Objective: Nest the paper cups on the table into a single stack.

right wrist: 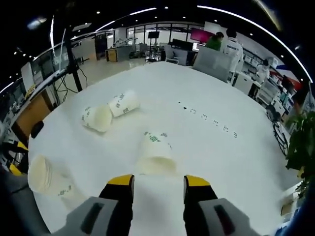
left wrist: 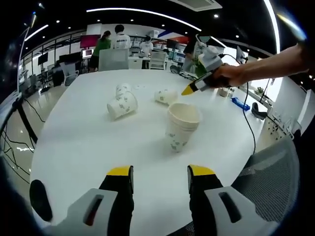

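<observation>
Two tools gape, empty: right tool (right wrist: 158,181) just short of tipped cup (right wrist: 155,155); left tool (left wrist: 160,172) well back from upright cup stack (left wrist: 181,125) on bench (left wrist: 78,142).

The left gripper view looks from the near edge of the white desk (left wrist: 88,147) across its top toward the office beyond, its own jaws rising from the bottom, the upright stack of cups (left wrist: 181,128) not far ahead. The right gripper view looks down from higher up, close over a lying cup (right wrist: 155,153) just beyond its jaws. Both share the desk top, the stack (at the right gripper view's left edge (right wrist: 47,179)) and the two lying cups (left wrist: 122,103).
</observation>
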`<state>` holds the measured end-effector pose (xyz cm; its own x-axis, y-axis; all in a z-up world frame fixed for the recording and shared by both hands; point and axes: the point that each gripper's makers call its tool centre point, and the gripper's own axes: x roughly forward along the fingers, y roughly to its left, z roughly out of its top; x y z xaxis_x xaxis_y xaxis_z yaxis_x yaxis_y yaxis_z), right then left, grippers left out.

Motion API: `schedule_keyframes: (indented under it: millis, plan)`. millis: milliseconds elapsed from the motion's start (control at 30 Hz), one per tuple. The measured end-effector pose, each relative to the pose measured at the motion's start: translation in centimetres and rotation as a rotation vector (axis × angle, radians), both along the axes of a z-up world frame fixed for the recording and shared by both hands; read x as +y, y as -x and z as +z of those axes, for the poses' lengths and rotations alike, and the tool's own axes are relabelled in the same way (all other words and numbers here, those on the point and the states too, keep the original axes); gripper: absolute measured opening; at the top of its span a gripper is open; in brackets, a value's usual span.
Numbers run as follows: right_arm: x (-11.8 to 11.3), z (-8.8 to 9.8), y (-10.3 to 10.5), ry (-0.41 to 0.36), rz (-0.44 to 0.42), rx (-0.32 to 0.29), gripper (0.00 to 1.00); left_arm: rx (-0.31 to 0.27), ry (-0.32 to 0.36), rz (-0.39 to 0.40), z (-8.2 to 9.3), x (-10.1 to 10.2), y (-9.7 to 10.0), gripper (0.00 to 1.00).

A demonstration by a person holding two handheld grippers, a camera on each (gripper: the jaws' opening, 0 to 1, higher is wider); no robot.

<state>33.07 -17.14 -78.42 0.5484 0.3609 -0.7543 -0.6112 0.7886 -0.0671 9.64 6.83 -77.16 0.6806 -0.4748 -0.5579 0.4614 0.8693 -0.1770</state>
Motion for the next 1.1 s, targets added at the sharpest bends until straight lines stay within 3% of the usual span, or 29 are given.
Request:
schedule_keyframes:
  millis: [200,567,700,1100]
  plan:
    - [-0.4,-0.4,-0.7,0.052,0.033,-0.024,0.4,0.004,-0.005,0.002,-0.1,0.0,0.0,0.43]
    - [-0.1,-1.7,-3.1,0.031,0.005,-0.025,0.34,0.019,-0.013,0.008,0.0,-0.1,0.3,0.43]
    - [0.0,-2.3,-4.4,0.011,-0.022,-0.03,0.29,0.023,-0.014,0.014,0.0,0.0,0.3,0.43]
    - [-0.1,-2.4,-4.5,0.021,-0.024,-0.05,0.08,0.03,-0.017,0.013,0.0,-0.1,0.4,0.43]
